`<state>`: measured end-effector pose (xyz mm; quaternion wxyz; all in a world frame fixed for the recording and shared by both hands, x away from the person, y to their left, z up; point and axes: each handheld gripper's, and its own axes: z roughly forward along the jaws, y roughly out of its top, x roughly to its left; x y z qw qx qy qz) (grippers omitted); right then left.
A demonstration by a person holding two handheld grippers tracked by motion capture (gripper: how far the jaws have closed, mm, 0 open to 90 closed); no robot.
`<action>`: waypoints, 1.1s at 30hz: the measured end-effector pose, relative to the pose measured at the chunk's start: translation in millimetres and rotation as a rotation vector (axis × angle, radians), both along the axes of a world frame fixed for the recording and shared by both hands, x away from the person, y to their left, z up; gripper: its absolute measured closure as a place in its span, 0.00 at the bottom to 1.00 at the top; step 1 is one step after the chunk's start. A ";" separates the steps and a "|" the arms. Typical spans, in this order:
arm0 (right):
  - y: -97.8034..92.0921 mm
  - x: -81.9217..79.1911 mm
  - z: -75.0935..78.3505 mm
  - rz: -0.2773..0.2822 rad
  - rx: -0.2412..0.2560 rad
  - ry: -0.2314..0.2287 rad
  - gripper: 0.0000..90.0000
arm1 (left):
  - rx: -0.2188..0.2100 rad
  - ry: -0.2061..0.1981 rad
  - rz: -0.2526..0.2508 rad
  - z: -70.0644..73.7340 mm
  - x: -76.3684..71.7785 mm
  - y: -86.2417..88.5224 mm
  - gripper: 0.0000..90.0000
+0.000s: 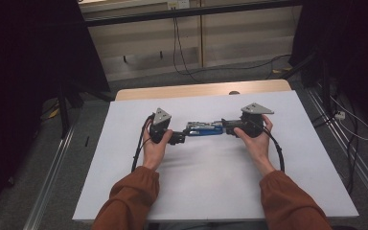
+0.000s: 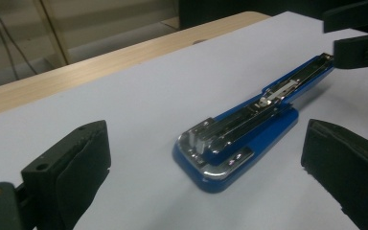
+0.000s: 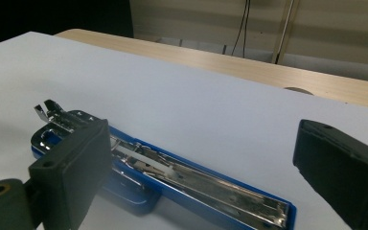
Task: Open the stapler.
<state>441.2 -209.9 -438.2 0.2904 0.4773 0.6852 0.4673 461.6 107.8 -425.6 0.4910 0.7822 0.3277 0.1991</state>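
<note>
High view: the opened blue stapler (image 1: 204, 128) is flanked by the left gripper (image 1: 182, 139) and right gripper (image 1: 224, 125), jaws spread, and should be pinched squarely at each end.

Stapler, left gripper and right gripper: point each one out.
stapler (image 2: 239, 132): left gripper view, on its metal top rail.
left gripper (image 1: 178, 138): high view, midway between its fingertips.
right gripper (image 1: 224, 125): high view, midway between its fingertips.

A blue stapler (image 2: 242, 139), swung open with its metal track bare, lies on the white table (image 2: 139, 91) between the left gripper (image 2: 206, 179)'s wide-apart jaws, pointing toward two o'clock.
</note>
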 end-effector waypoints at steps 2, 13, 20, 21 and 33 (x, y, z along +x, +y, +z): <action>-2.1 -1.6 1.2 0.007 -0.004 0.004 0.06 | -0.021 0.001 0.009 0.7 -2.5 4.4 0.03; -18.4 -16.5 10.4 0.007 -0.014 -0.009 0.07 | 0.004 -0.026 0.053 0.9 -15.8 20.1 0.04; -33.4 -24.1 14.4 -0.016 -0.008 -0.014 0.08 | -0.027 -0.007 0.053 -0.9 -27.2 31.3 0.04; -35.0 -25.8 14.3 -0.010 -0.014 -0.008 0.08 | -0.029 -0.006 0.053 -0.9 -28.8 33.0 0.04; -54.5 -48.2 14.3 0.006 -0.030 0.011 0.09 | -0.041 -0.018 0.063 -0.4 -43.1 47.7 0.04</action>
